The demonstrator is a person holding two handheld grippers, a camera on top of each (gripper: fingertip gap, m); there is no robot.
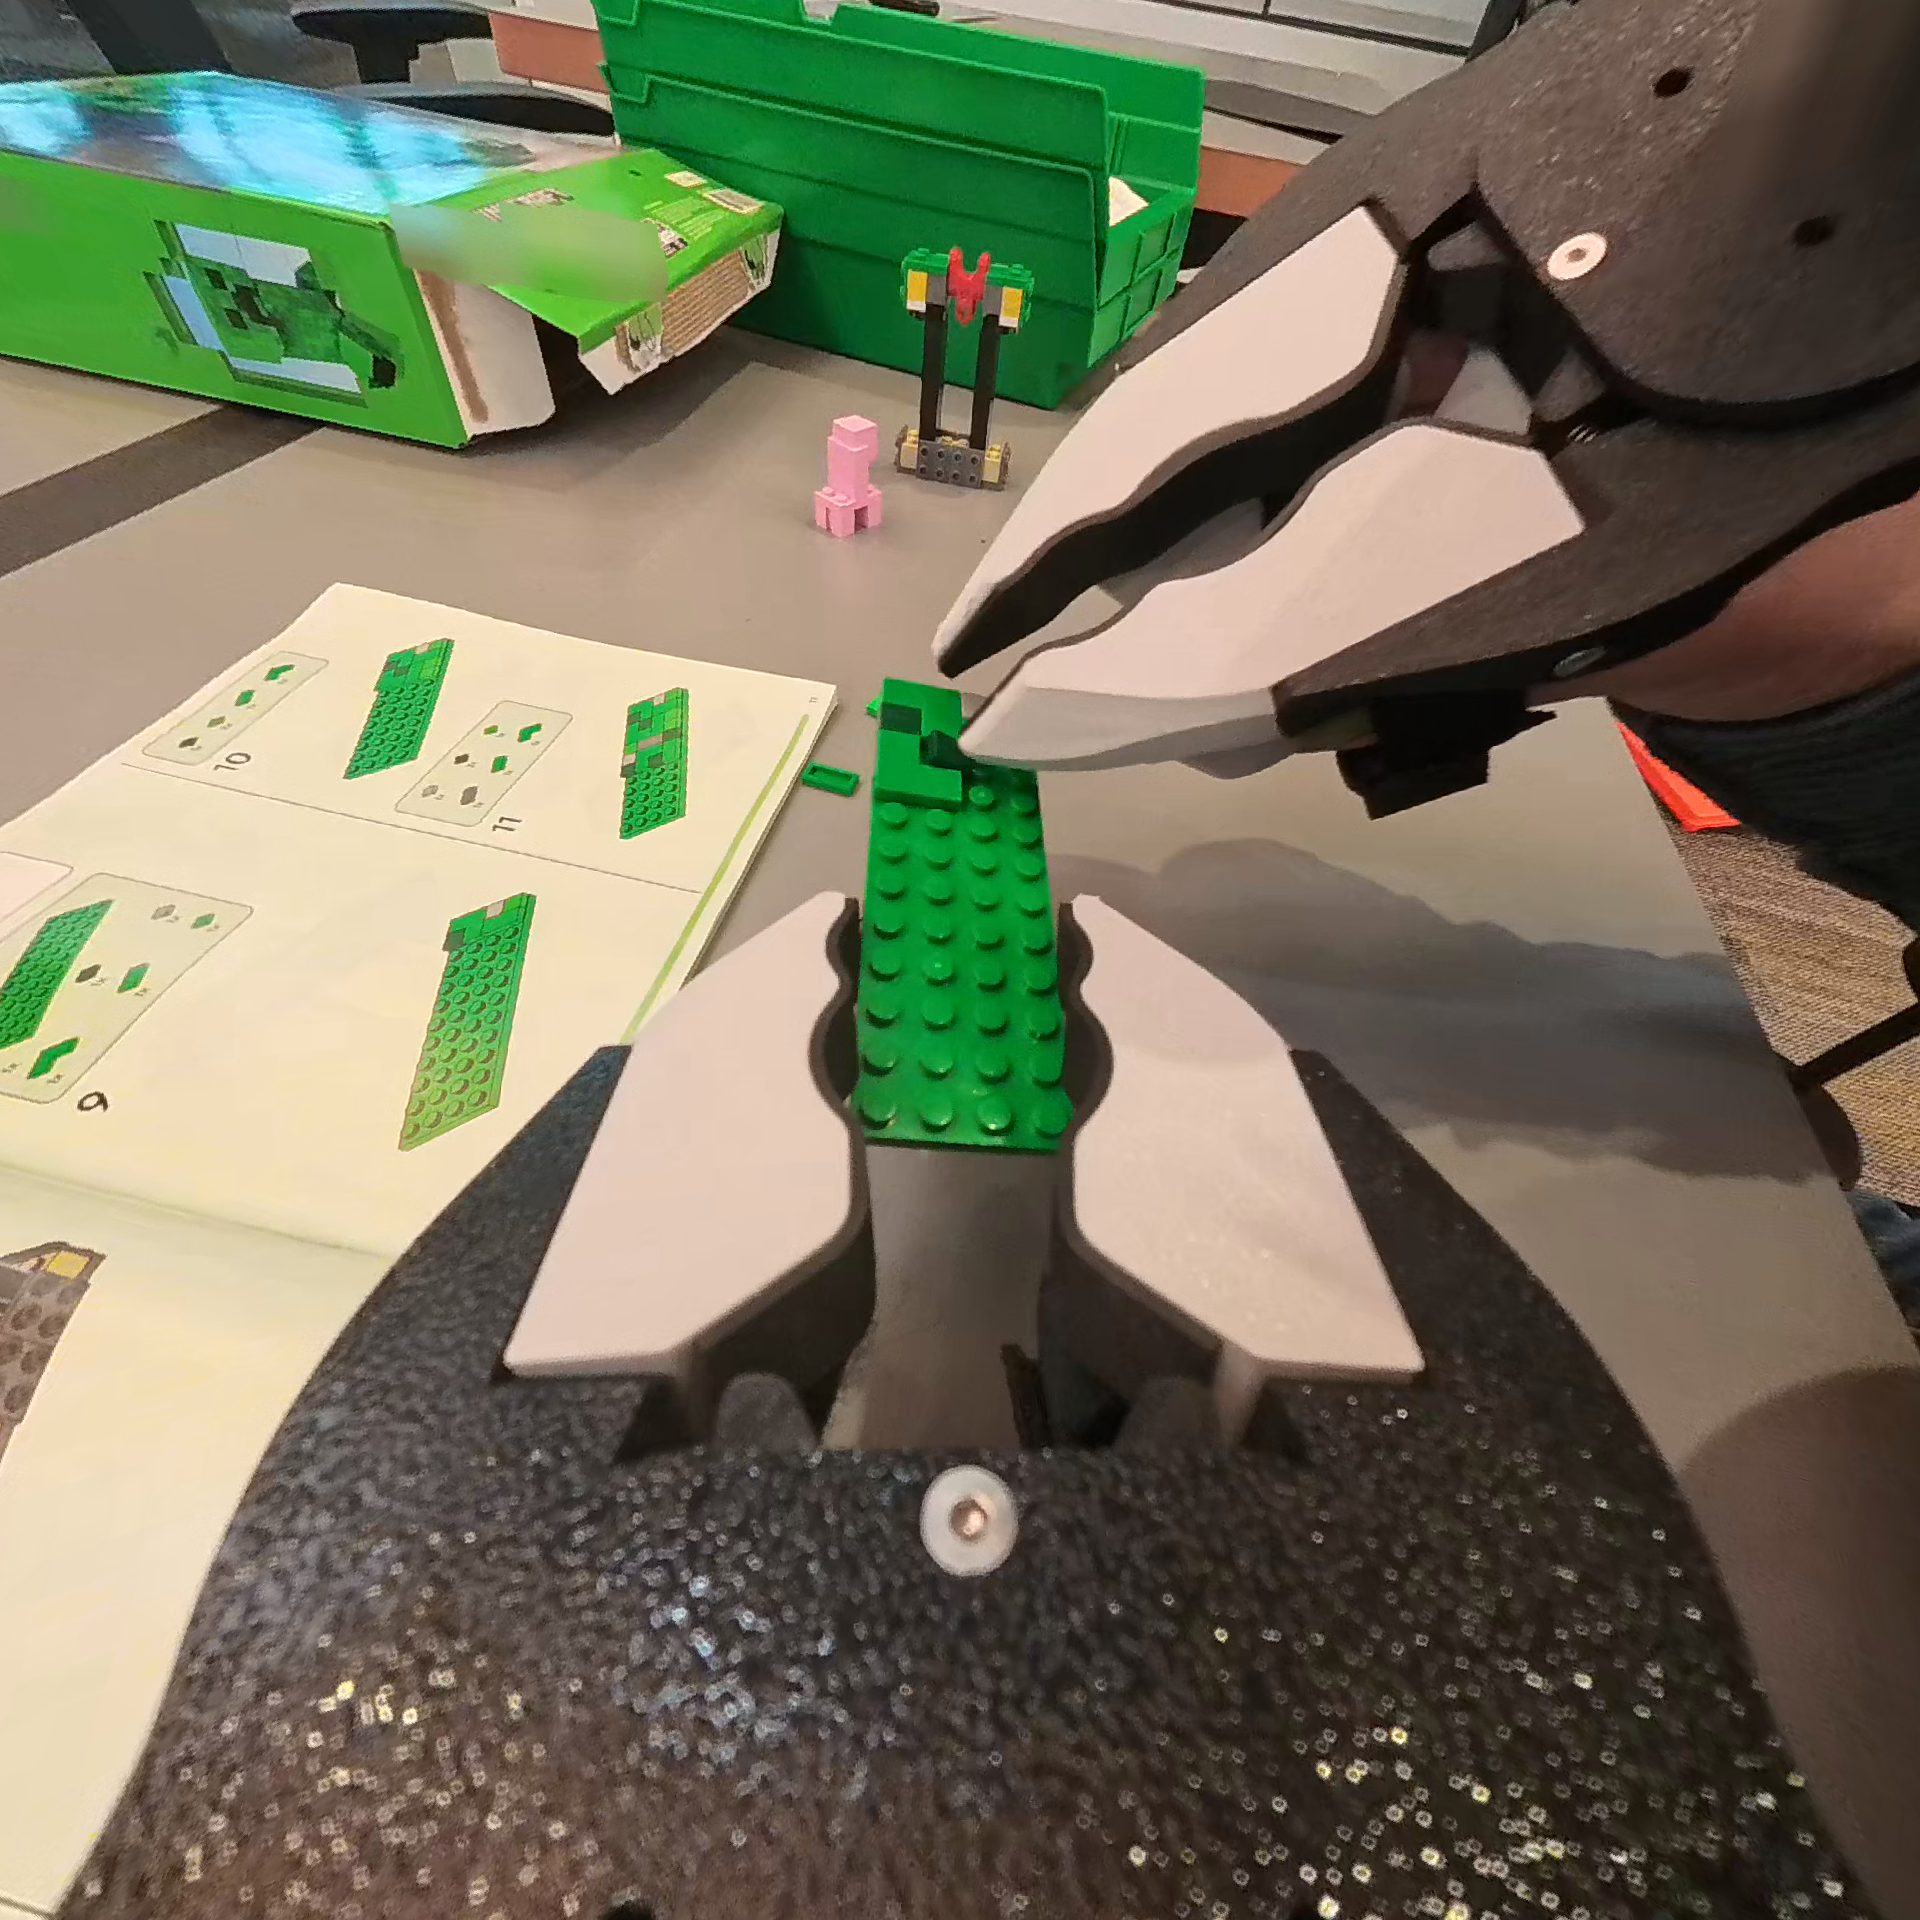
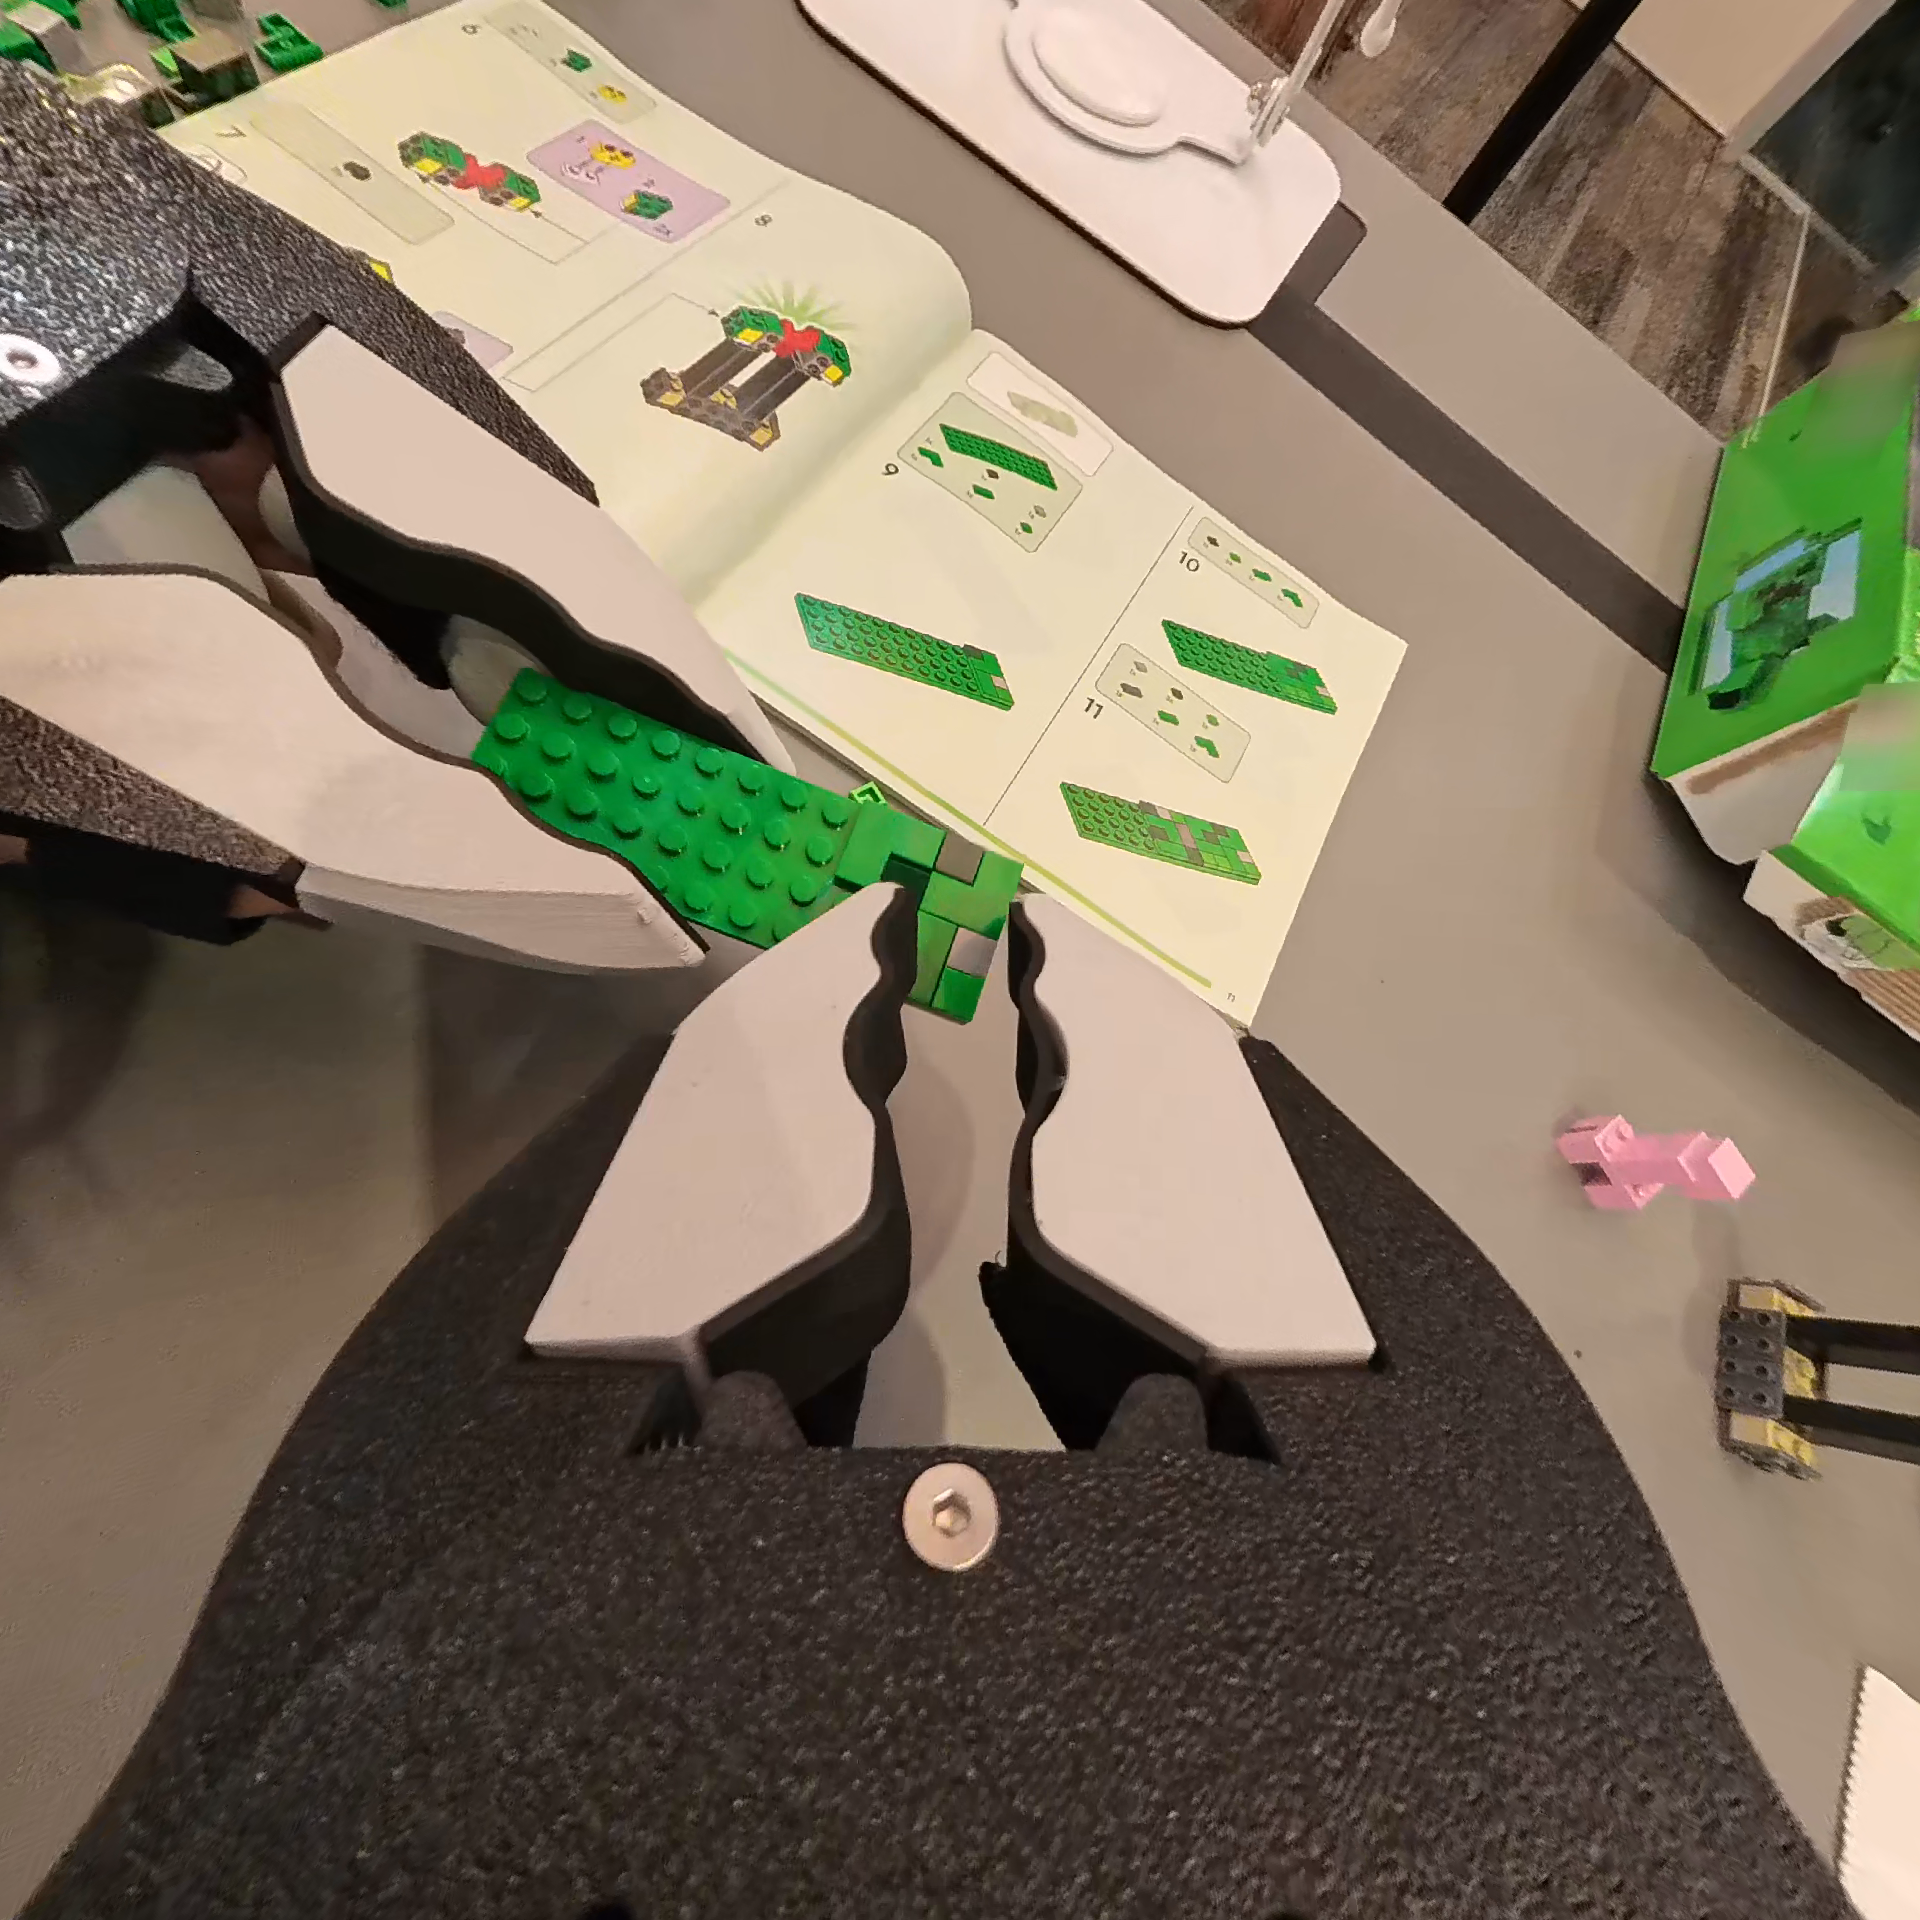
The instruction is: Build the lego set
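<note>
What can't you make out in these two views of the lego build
- Right gripper tips, left wrist view: whether they pinch a piece on the green plate is unclear.
- Plate's near end, right wrist view: hidden between the left gripper fingers.
- Black post model, right wrist view: cut off by the right edge.
- Loose bricks, right wrist view: blurred and small.

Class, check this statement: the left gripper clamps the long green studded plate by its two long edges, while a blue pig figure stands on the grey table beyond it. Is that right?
Not quite: the pig figure is pink, not blue, as the left wrist view shows. The rest holds: the left gripper clamps the green plate by its long edges, on the grey table.
</note>
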